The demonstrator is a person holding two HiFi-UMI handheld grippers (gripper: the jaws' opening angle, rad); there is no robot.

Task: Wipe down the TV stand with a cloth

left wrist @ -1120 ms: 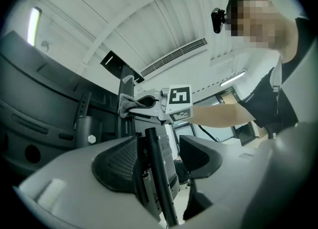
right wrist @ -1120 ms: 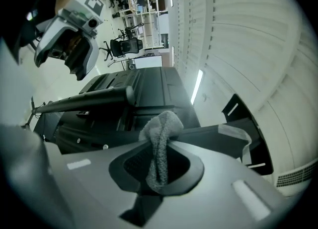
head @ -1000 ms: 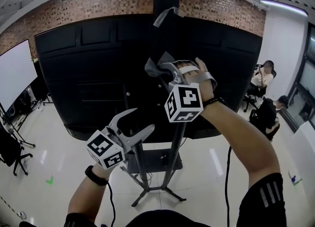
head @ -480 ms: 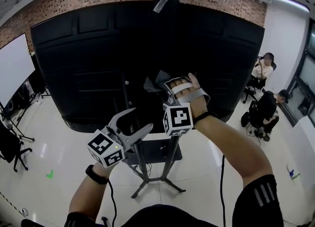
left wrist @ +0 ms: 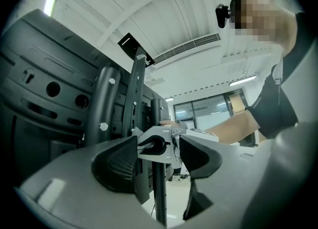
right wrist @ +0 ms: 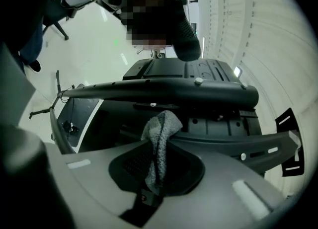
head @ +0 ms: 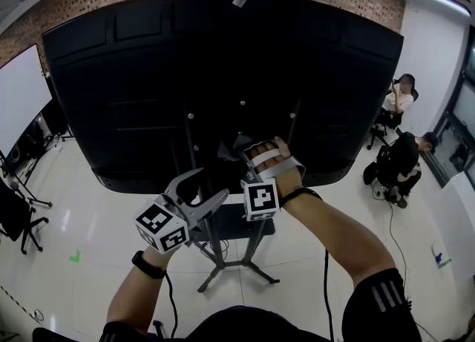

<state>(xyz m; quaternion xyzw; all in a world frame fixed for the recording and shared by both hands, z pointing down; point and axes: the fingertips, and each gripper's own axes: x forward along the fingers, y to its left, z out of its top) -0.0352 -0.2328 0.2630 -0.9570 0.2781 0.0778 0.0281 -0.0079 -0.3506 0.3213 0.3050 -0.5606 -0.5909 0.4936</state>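
In the head view the wiping looks to be under way on the upright part of the stand [head: 254, 251]. The right gripper [head: 236, 152] holds the grey cloth [head: 227, 148] against the back of the black TV [head: 133, 73], between the posts [head: 190, 144] near frame centre. The left gripper [head: 205, 189] hangs at 7 o'clock from it, off the stand, its jaws spread. The stand's legs lie at 6 o'clock. This view does not show whether cloth meets metal. The left gripper view shows its fingers released and empty: between the parted jaws appear only the right gripper beyond and one dark post [left wrist: 158, 198] running down to 6 o'clock. That is a side look at the posts which the head view lacks. The right gripper view shows what the others hide. Its jaws are clamped on the cloth [right wrist: 160, 143], whose free tuft stands toward 12 o'clock, just under a post [right wrist: 164, 90] crossing the frame from 9 to 3 o'clock; I cannot tell if they touch. The next move, I judge, calls for pressing that tuft onto the post and drawing it along its length with a firm grip.
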